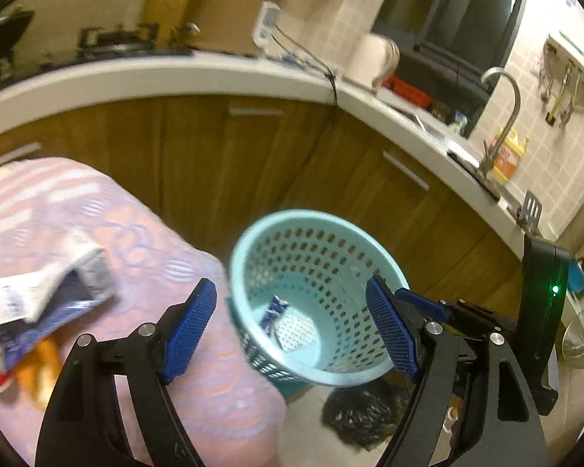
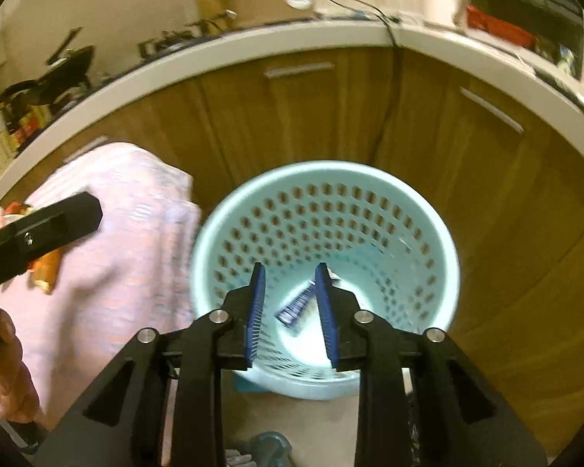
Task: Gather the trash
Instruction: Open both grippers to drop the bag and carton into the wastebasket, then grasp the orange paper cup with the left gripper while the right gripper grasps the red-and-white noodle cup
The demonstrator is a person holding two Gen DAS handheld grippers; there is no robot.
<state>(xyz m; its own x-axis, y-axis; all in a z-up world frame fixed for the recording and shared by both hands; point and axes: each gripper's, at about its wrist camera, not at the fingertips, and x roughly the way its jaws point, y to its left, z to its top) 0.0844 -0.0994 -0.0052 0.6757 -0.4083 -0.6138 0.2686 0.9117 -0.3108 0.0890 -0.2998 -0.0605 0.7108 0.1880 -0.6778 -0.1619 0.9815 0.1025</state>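
Your right tongs (image 2: 290, 313) hang over the pale blue perforated plastic wastebasket (image 2: 440, 233), blue pads a little apart with nothing between them; a blue printed wrapper (image 2: 294, 307) lies on the basket's floor below. Your left tongs (image 1: 292, 329) stand wide apart and empty, just beside the pink patterned cloth on the tabletop (image 1: 198, 264), where a crumpled white-and-blue paper wrapper (image 1: 54, 295) and orange scraps (image 1: 39, 366) lie.

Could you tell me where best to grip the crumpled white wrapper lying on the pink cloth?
Likely its raised folded edge, approached from above with one finger on each side. The white wrapper lies loosely crumpled on the pink cloth, so that upstanding fold gives something to pinch.
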